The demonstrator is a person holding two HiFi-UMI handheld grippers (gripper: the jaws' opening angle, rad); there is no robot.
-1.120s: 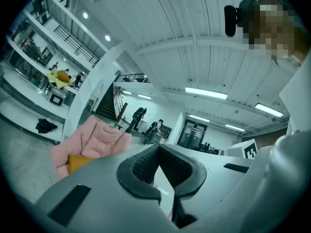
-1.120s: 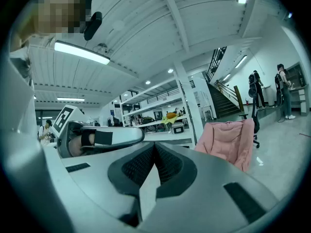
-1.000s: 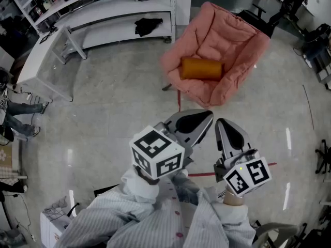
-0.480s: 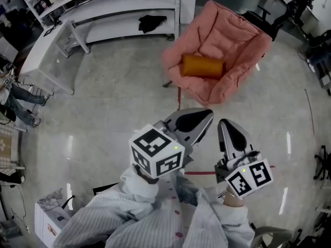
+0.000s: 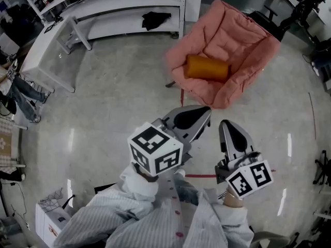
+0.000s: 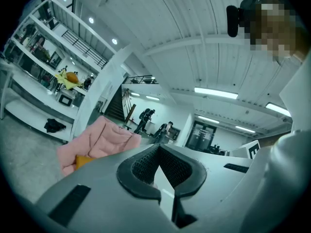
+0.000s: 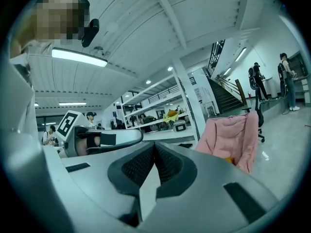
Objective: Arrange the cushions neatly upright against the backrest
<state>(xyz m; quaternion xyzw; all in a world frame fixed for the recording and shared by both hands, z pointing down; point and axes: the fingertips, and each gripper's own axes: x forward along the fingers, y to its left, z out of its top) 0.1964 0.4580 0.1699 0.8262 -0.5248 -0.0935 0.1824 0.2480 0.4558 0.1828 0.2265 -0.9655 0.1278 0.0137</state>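
A pink padded chair (image 5: 227, 40) stands on the floor ahead of me. An orange bolster cushion (image 5: 207, 68) lies flat across its seat. The chair also shows in the left gripper view (image 6: 99, 140), with a bit of the orange cushion (image 6: 81, 160), and in the right gripper view (image 7: 233, 137). My left gripper (image 5: 201, 112) is shut and empty, held near my chest and pointing toward the chair. My right gripper (image 5: 229, 125) is beside it, also shut and empty. Both are well short of the chair.
White shelving (image 5: 119, 14) with a dark cloth (image 5: 155, 19) runs along the back left. A black office chair (image 5: 266, 22) stands behind the pink chair. A person's legs (image 5: 20, 94) show at the far left. A box (image 5: 49, 221) sits low left. Red tape (image 5: 199, 175) marks the floor.
The chair and shelves have shifted slightly lower and rightward in the head view, as my head moved. Both grippers keep the same pose, shut.
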